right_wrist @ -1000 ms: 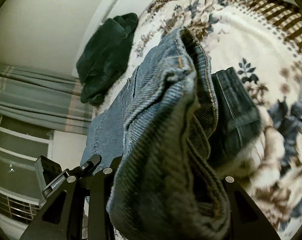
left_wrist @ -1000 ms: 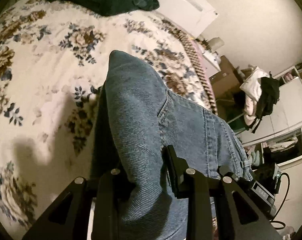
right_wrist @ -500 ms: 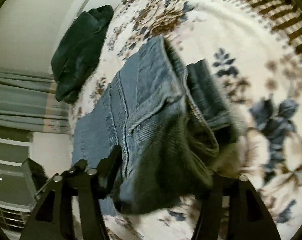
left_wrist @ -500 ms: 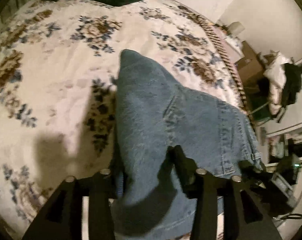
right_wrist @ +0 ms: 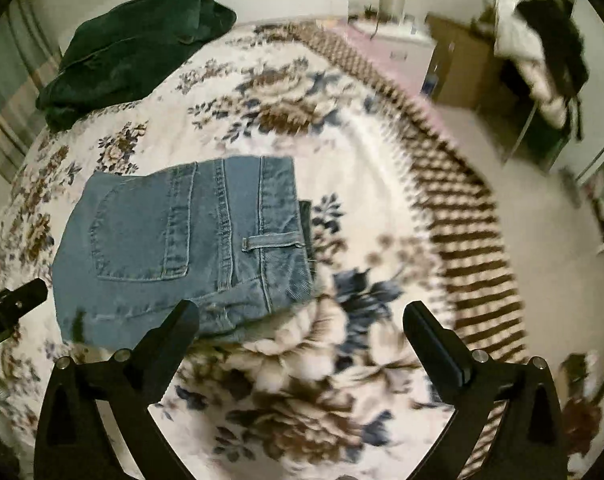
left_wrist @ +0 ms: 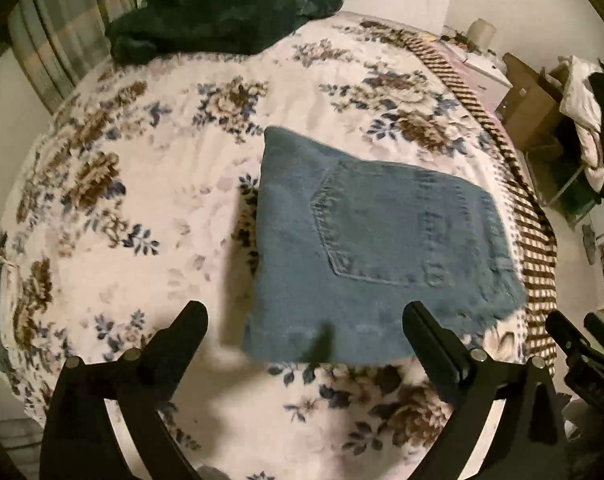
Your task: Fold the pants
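Note:
The blue denim pants (left_wrist: 373,248) lie folded into a compact rectangle on the floral bedspread (left_wrist: 142,200), back pocket up. They also show in the right wrist view (right_wrist: 182,248), with the waistband and a belt loop at their right side. My left gripper (left_wrist: 305,316) is open and empty, raised above the near edge of the pants. My right gripper (right_wrist: 302,316) is open and empty, above the bedspread (right_wrist: 381,184) just right of the pants. Neither gripper touches the denim.
A dark green garment (left_wrist: 222,4) lies at the far end of the bed, also in the right wrist view (right_wrist: 130,48). A striped blanket edge (left_wrist: 533,240) marks the bed's right side. Beyond it stand a cardboard box (right_wrist: 461,68) and a clothes pile (right_wrist: 541,44).
Both grippers let go of the pants, opened and pulled back upward. The pants dropped from being held up to lying flat and folded on the bed.

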`<state>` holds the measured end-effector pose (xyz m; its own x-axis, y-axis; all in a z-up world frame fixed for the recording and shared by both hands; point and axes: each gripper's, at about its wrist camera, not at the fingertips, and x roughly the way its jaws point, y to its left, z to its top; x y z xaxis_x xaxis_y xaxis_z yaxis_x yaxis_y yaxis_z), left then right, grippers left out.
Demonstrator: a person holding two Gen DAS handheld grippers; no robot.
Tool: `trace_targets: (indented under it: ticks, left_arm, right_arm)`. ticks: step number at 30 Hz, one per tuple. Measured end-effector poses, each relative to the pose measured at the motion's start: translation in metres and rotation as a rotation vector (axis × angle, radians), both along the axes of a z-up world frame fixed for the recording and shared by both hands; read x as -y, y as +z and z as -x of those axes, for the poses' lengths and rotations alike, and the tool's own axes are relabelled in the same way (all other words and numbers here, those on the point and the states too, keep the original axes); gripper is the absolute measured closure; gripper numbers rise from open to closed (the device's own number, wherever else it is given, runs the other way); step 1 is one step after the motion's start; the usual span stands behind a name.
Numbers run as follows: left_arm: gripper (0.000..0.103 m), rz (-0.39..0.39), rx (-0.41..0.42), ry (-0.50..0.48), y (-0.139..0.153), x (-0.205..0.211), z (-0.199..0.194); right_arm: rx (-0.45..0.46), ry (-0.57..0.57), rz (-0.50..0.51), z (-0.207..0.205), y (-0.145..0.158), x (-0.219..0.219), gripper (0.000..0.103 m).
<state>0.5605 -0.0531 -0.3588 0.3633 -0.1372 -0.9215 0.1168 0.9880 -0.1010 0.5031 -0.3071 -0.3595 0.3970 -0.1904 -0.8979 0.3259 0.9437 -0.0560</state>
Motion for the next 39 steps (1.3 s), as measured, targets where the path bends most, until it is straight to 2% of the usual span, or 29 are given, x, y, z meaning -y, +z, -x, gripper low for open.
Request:
trace_targets:
  ticks: [5,16,20,26,33,39]
  left_arm:
    - [0.003,-0.016,0.07,0.008,0.052,0.005,0.041]
    - [0.003,-0.014,0.248,0.027,0.179,0.006,0.162]
    - [0.003,-0.023,0.313,0.035,0.216,0.004,0.206]
    - [0.003,-0.041,0.4,0.054,0.263,0.002,0.271]
    - [0.003,-0.021,0.44,0.106,0.296,-0.009,0.324]
    - [0.0,-0.003,0.481,0.12,0.312,-0.024,0.352]
  right_arm:
    - [0.047,-0.01,0.026,0.046,0.058,-0.01,0.0]
    - [0.2,0.034,0.06,0.166,0.204,-0.042,0.0]
    - [0.266,0.06,0.074,0.218,0.257,-0.053,0.0]
    - [0.348,0.096,0.073,0.291,0.321,-0.065,0.0]
    - [0.397,0.132,0.082,0.362,0.367,-0.079,0.0]
    - [0.407,0.129,0.133,0.401,0.39,-0.095,0.0]
